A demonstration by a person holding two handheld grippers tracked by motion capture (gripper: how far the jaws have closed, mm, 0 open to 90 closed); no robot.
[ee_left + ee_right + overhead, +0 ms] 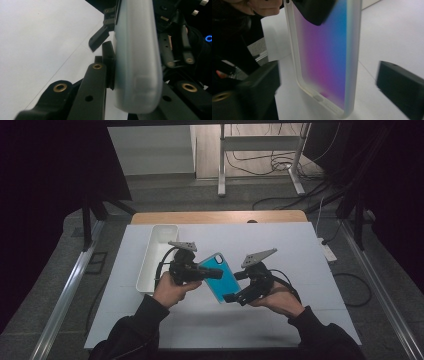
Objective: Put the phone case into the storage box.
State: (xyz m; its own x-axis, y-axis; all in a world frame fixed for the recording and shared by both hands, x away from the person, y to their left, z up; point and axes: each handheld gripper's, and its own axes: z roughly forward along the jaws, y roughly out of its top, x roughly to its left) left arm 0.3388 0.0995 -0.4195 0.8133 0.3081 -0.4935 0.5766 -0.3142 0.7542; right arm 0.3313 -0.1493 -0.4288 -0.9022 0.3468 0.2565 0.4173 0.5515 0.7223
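Note:
A phone case [220,279] with a blue-to-purple back and a frosted white rim hangs tilted above the white table sheet [280,250]. My left gripper [212,272] is shut on its upper part; in the left gripper view the case [136,57] is pinched edge-on between the jaws of the left gripper [135,71]. My right gripper [231,297] is at the case's lower end. In the right gripper view the case [324,57] stands between the right gripper's [329,85] jaws with a gap on each side, so it is open.
A long white tray [155,255] lies on the sheet to the left of my left hand [170,290]. The wooden table edge [220,216] runs along the back. Beyond it stand a metal frame [260,150] and floor cables.

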